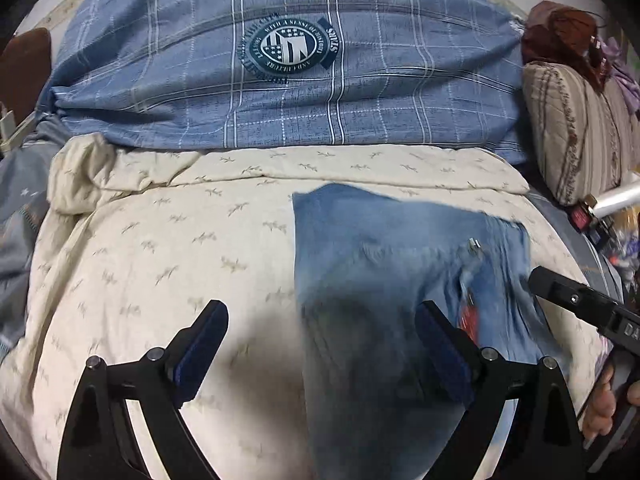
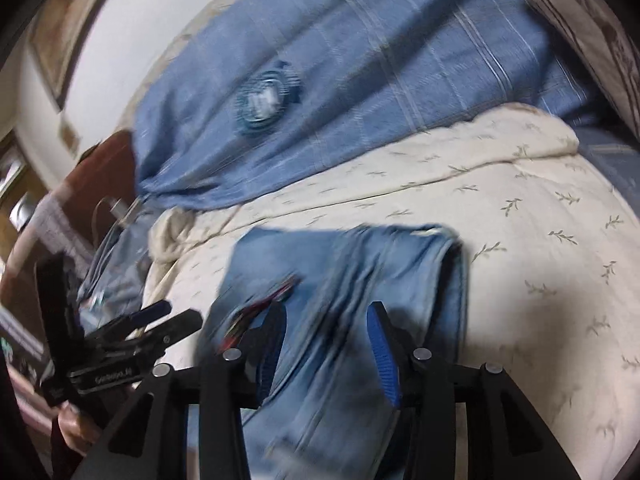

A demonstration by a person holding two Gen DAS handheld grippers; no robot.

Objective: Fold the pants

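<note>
Light blue jeans lie folded on the cream leaf-print quilt, with a small red tag near the fly. My left gripper is open wide; its right finger hovers over the denim and its left finger over bare quilt. In the right wrist view, the jeans stretch away under my right gripper. Its jaws stand apart over the denim, and the blurred picture shows no pad pressing on the cloth. The left gripper shows at the left, beside the pants. The right gripper reaches in at the jeans' right edge.
A blue plaid pillow with a round emblem lies across the back of the bed. A striped cushion with dark red clothing on it stands at the right. A person's hand holds the right gripper's handle. Grey bedding bunches at the left.
</note>
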